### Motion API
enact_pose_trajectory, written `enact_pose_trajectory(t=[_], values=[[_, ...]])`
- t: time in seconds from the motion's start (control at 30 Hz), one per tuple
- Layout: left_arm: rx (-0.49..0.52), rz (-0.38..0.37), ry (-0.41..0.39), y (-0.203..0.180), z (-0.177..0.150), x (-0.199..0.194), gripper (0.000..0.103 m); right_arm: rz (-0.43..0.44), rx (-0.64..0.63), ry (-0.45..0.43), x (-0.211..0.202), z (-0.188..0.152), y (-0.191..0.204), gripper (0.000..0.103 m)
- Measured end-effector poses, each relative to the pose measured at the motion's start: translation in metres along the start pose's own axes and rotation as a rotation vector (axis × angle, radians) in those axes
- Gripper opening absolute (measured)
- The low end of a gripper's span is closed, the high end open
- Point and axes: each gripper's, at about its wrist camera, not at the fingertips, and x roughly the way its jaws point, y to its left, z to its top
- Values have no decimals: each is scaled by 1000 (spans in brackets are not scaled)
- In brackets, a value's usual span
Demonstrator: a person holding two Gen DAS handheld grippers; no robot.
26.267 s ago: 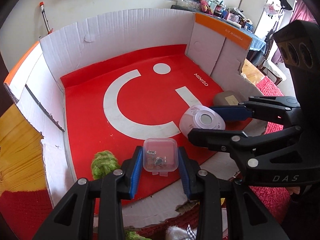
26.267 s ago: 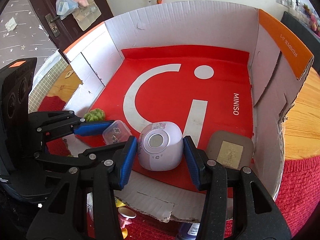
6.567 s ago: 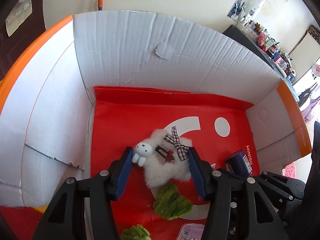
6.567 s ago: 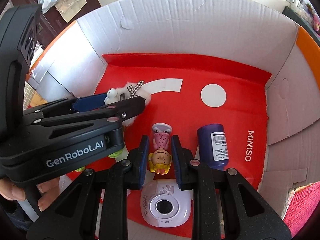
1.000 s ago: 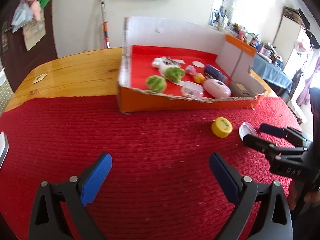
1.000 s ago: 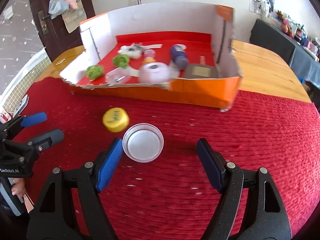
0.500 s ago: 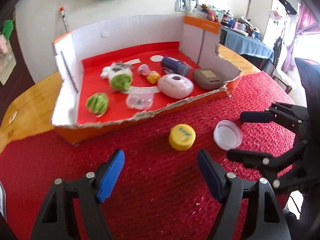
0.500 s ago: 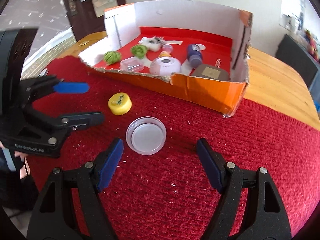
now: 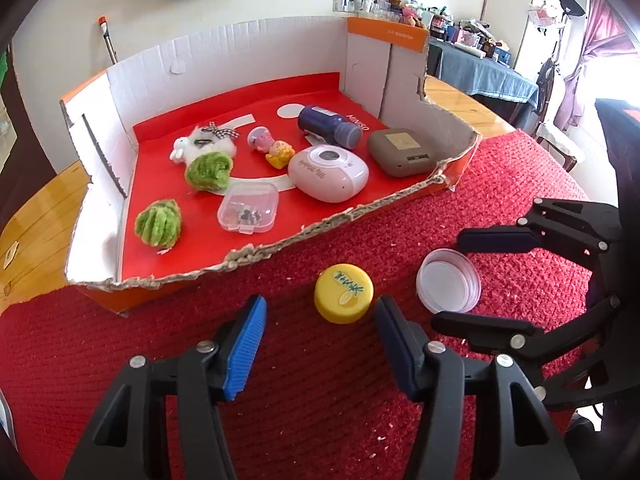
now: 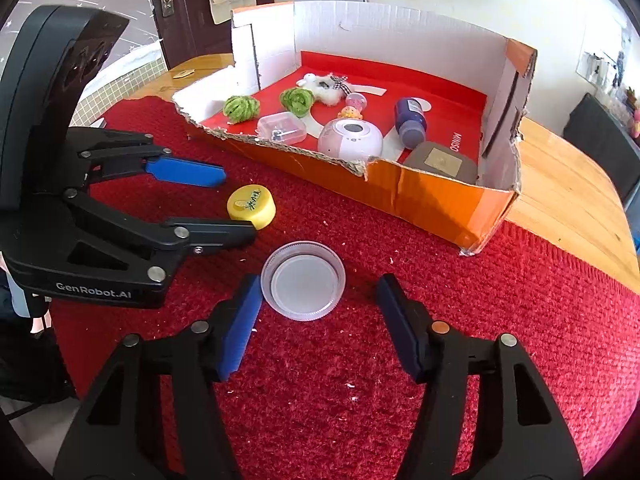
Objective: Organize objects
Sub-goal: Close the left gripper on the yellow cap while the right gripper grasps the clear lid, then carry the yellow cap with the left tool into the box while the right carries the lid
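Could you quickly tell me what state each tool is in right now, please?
Left tool: closing around the yellow cap, not yet touching it.
Right tool: closing around the clear lid, not yet gripping.

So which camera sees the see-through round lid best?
The right wrist view. There the clear lid lies face-up in the middle of the picture, whole, on the red cloth. In the left wrist view the lid sits off to the right at a slant, and the right claw covers a little of its edge.
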Motion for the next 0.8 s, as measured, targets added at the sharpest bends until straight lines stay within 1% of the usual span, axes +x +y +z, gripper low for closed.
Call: enact_pose_trajectory(t=[0.07,0.1,0.13,0.17,0.2,0.27,0.57,0.8], values=[[4,-4,1,-1,1,1,55,-7,-4,2,1,0,1,56],[6,-6,0,-1,2,2,53,-9,-5,3,1,1,1,53],[8,-9,-1,-2,2,2,50,-12,-6,1,1,1,2,48],[11,-12,-2,-3,2,2,44,-12,-7,0,1,1,2,41],[14,-18,-2,-3,2,2,37,-12,-9,-2,0,1,2,39],[14,-34,-2,-3,2,1,31,-15,-12,-3,-1,0,3,39],[23,-57,-42,-7,-2,-17,31,-30,-2,-21,-12,1,6,39],[18,-60,-66,-7,-5,-29,31,-38,0,-31,-19,4,10,39]])
